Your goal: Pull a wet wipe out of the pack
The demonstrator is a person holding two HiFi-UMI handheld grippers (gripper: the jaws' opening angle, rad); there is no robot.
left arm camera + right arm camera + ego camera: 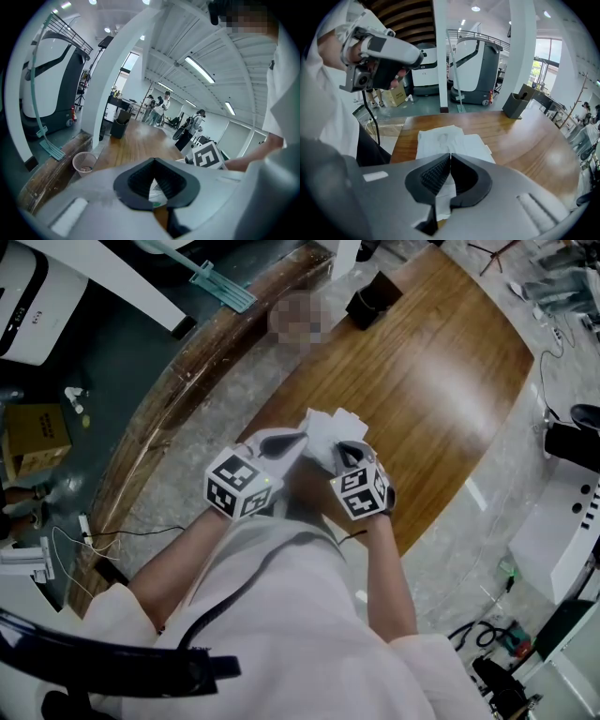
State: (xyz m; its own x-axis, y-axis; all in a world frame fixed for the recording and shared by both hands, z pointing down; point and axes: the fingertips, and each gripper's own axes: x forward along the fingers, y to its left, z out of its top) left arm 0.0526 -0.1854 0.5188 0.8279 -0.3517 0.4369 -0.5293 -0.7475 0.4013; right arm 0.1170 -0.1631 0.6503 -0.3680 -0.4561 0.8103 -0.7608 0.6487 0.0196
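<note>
In the head view both grippers are held close together above the near edge of the wooden table (431, 381). My left gripper (296, 440) is shut; in the left gripper view a white packet with green print, the wipe pack (157, 194), sits pinched between its jaws (153, 161). My right gripper (339, 452) is shut on a white wet wipe (444, 190) that hangs down behind its jaws (450, 155). More white sheets (443, 138) lie flat on the table just ahead of the right gripper, and show as a white bunch (330, 426) in the head view.
A black bin (373, 298) stands at the table's far end. A pink mesh basket (84, 161) sits on the floor by the table's raised wooden rim (187, 381). Large grey floor machines (476, 70) and several people are further off. Cables and boxes lie on the floor to the left.
</note>
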